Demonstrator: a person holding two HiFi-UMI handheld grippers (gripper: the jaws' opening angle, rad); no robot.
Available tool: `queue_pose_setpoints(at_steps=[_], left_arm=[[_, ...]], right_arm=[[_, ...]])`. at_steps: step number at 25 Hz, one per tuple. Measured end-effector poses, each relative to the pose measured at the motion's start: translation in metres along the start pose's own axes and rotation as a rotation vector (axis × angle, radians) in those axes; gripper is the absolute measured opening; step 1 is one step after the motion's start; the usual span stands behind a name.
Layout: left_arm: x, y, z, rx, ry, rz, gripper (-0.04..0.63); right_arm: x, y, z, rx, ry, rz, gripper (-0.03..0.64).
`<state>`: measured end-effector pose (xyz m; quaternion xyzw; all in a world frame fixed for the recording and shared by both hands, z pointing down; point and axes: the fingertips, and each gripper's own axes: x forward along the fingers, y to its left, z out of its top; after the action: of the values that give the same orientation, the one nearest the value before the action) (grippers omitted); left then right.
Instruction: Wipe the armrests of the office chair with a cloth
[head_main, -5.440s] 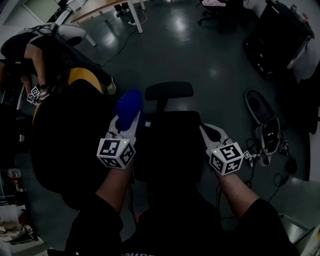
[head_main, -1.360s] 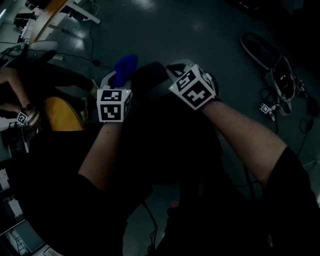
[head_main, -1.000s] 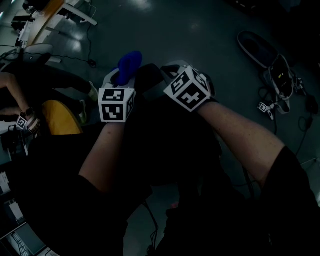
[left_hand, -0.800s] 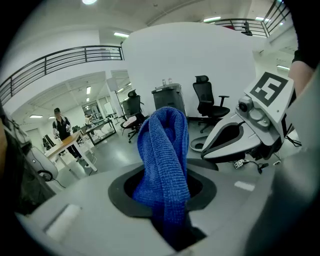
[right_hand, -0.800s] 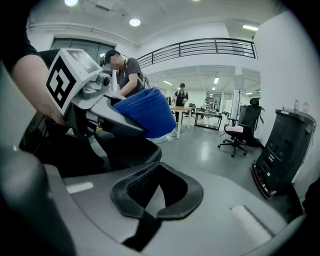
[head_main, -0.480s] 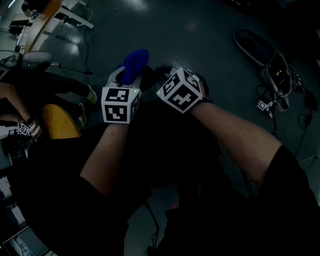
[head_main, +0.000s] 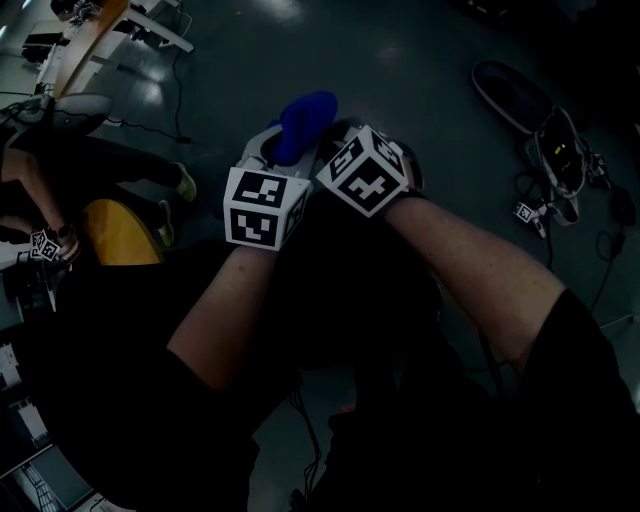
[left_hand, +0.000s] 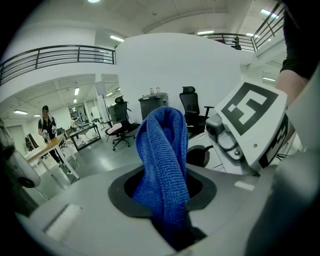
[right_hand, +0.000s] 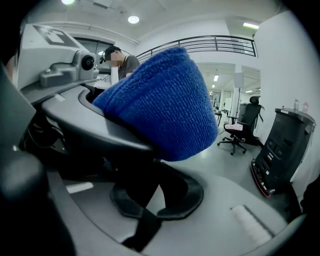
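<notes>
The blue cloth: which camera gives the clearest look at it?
The left gripper view. There the blue cloth stands up, well lit, from the left gripper, whose jaws are clamped on its lower end. The right gripper view shows only its rounded top, close up. The head view shows just a small dark blue patch.

The right tool (right_hand: 150, 202) has its jaws close together about a black shape (right_hand: 172, 184) that cannot be made out; just above it hangs a bunched blue cloth (right_hand: 165, 105), its rounded end free, gripped by the left tool (right_hand: 97, 107) reaching in from the left; behind, a person (right_hand: 125, 62) stands; a black office chair (right_hand: 240, 131) sits on the grey floor (right_hand: 225, 160), near a dark cabinet (right_hand: 280, 150).
</notes>
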<state>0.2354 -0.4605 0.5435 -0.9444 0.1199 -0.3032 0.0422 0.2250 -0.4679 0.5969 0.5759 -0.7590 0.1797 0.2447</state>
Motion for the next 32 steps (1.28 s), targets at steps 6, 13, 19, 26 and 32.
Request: queue_pose_setpoints(at_steps=[6,13,19,26,32], left_arm=[[-0.024,0.009,-0.005,0.012,-0.007,0.039,0.126],[-0.066,0.049,-0.037,-0.015,0.058,0.126,0.126],[-0.099,0.074,-0.067,-0.043,0.099,0.192,0.126],[-0.138,0.107,-0.111,-0.061,0.154,0.285,0.126],[-0.152,0.113,-0.147,-0.138,0.195,0.329,0.126]], right_arm=[[-0.004,-0.001,-0.003,0.008,0.011,0.000,0.003],[-0.004,-0.001,-0.005,-0.002,0.040,-0.006,0.003],[-0.002,-0.001,-0.007,-0.015,0.052,-0.011,0.003],[0.001,0.000,-0.015,-0.034,0.083,-0.020,0.003],[0.002,0.000,-0.012,-0.046,0.093,-0.020,0.003]])
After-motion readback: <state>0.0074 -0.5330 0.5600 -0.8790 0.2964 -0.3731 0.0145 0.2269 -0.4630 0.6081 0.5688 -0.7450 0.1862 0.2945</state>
